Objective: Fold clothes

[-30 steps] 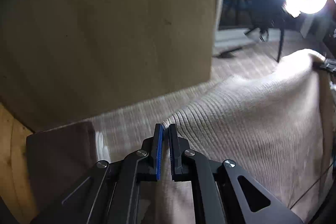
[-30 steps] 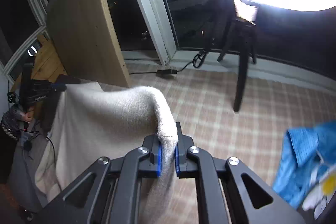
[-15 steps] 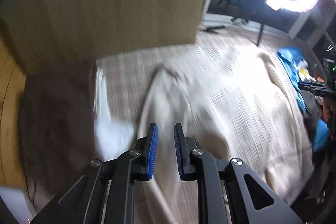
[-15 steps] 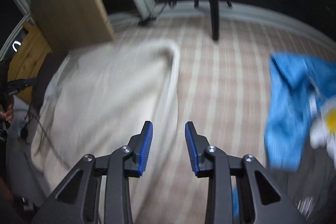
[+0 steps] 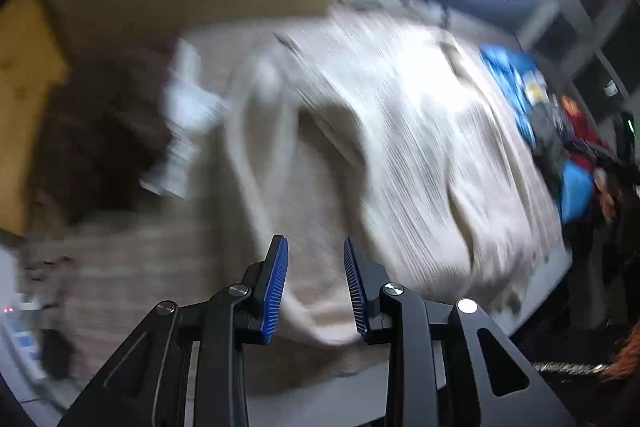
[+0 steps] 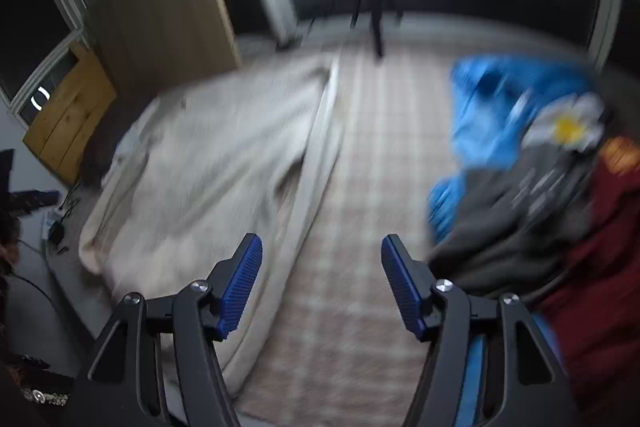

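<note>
A cream ribbed knit garment (image 5: 400,131) lies spread flat on a checked beige surface (image 6: 372,155), with a few creases. In the right wrist view the same cream garment (image 6: 208,171) fills the left half. My left gripper (image 5: 316,279) hangs open above the garment's near edge, nothing between its blue pads. Wide open, my right gripper (image 6: 322,279) is over the bare checked cloth just right of the garment's long edge. Both views are blurred by motion.
A pile of clothes sits at the right: blue (image 6: 504,107), grey (image 6: 516,219), dark red (image 6: 600,267) and a daisy print (image 6: 568,127). A wooden panel (image 6: 160,35) stands behind the garment. A dark brown cloth (image 5: 100,139) and a white item (image 5: 188,131) lie at the left.
Both grippers let go of the cream garment and opened. It dropped from hanging between them to lying flat, and both grippers pulled back toward its near edge.
</note>
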### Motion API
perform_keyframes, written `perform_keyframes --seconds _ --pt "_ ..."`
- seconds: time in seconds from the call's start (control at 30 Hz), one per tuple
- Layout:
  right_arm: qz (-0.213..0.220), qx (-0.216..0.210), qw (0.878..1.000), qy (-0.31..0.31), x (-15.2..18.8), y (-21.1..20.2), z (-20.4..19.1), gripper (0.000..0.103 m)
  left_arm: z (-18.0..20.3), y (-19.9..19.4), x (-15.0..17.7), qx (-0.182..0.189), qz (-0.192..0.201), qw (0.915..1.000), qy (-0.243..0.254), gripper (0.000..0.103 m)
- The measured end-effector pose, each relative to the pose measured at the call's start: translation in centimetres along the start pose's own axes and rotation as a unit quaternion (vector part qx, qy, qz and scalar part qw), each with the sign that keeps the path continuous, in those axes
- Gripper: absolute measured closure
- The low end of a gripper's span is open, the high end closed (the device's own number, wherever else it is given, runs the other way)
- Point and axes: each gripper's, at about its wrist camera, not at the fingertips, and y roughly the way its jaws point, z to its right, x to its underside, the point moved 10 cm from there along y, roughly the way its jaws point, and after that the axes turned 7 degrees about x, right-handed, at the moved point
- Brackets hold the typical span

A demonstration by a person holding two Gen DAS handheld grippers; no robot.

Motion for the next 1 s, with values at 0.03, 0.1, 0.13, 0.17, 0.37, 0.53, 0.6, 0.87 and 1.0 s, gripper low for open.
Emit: perform_keyframes --seconds 0.03,0.1,0.13,0.17,0.37,0.53,0.6,0.87,1.0 --pt "-0.016 -0.008 1.0 0.001 1.0 1.3 -0.7 0.042 0.1 1.6 1.1 -0.015 -0.02 0.9997 0.004 0.073" --pt "-0.043 0.007 0.999 -0.008 3.3 3.7 -1.8 0.042 -0.8 3.3 2.5 -0.059 -0.044 0.9973 0.003 0.072" --pt "-0.056 0.015 0.998 -0.011 4.3 4.8 -2.2 0.042 -1.9 4.0 3.3 -0.08 -0.048 0.9955 -0.02 0.067" --pt "-0.063 0.016 0.998 -0.01 5.0 5.5 -2.5 0.042 -2.6 4.4 3.8 -0.089 -0.05 0.9942 -0.035 0.064" --pt "-0.096 0.02 0.995 -0.004 7.5 8.2 -3.7 0.042 -4.8 6.5 5.6 -0.094 -0.057 0.99 -0.088 0.068" --pt "-0.094 -0.04 0.995 0.015 6.9 7.7 -4.6 0.099 -4.2 6.1 4.5 -0.059 -0.044 0.995 -0.068 0.096" --pt "-0.082 -0.031 0.996 0.011 6.3 6.7 -3.8 0.099 -5.4 4.2 3.9 -0.074 -0.029 0.9946 -0.066 0.096" --pt "-0.029 0.172 0.984 0.046 4.0 0.4 6.1 0.078 -15.0 -3.6 4.5 -0.233 -0.004 0.965 -0.12 0.08" --pt "-0.016 0.115 0.992 0.046 4.8 -0.7 3.1 0.058 -8.7 -0.8 4.8 -0.15 -0.002 0.9855 -0.079 0.067"
